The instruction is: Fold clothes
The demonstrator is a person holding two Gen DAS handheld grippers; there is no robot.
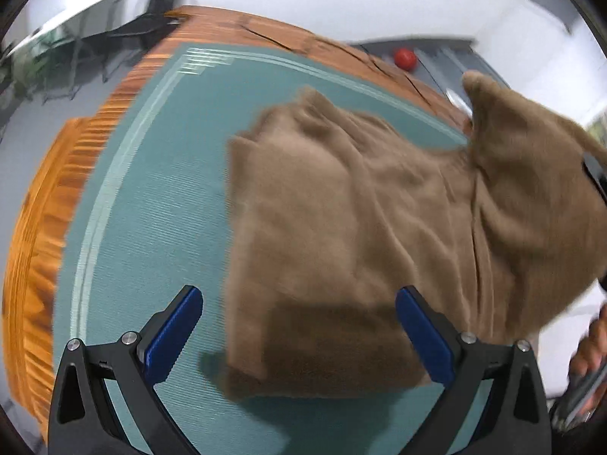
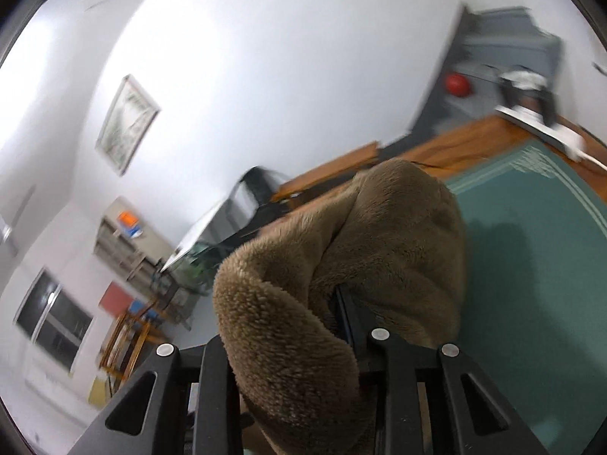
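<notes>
A brown fleece garment (image 1: 353, 227) lies partly spread on a teal mat (image 1: 159, 208), with its right part lifted off the surface. My left gripper (image 1: 299, 326) hovers open above the garment's near edge, its blue pads (image 1: 174, 333) wide apart and holding nothing. In the right wrist view the same fleece (image 2: 311, 345) bulges out between the black fingers of my right gripper (image 2: 322, 341), which is shut on a bunched fold and raised above the mat (image 2: 538, 265). The pads of that gripper are hidden by the cloth.
The mat covers a wooden table (image 1: 41, 227) whose edge curves along the left. A red ball (image 1: 405, 58) rests on the floor beyond the table. A hand (image 1: 592, 345) shows at the far right. White items (image 2: 538, 121) sit at the table's far corner.
</notes>
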